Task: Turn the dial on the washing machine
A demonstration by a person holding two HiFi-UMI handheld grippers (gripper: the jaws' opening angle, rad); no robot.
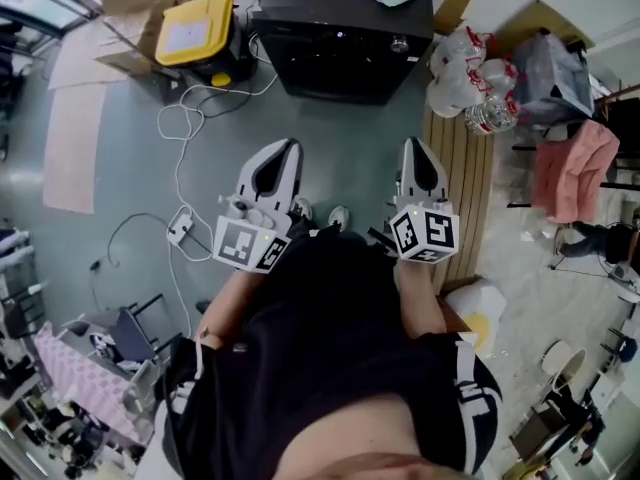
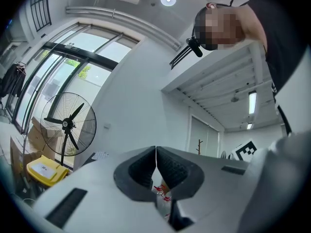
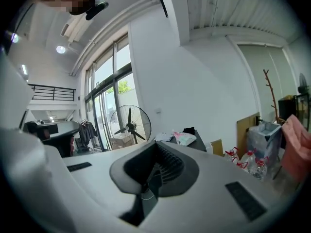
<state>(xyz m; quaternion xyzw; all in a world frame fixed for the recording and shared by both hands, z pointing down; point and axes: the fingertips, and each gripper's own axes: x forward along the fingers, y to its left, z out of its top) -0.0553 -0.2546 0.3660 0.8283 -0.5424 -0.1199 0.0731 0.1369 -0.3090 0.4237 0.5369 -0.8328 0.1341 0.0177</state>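
The black washing machine (image 1: 345, 33) stands on the floor at the top of the head view, with a small round silvery dial (image 1: 399, 44) near its right front corner. Both grippers hover side by side well short of it, pointing toward it. My left gripper (image 1: 283, 153) is shut with nothing between its pads, and in the left gripper view its tips (image 2: 156, 152) meet. My right gripper (image 1: 415, 151) is also shut and empty. The right gripper view shows its closed jaws (image 3: 156, 147) and the machine's dark top (image 3: 198, 141) beyond them.
A yellow-lidded box (image 1: 195, 28) sits left of the machine, and white cables (image 1: 180, 138) trail across the floor. Water bottles (image 1: 480, 88) and a wooden slatted board (image 1: 462, 188) lie to the right, with a pink cloth (image 1: 575, 168) further right. A standing fan (image 2: 68, 125) is by the windows.
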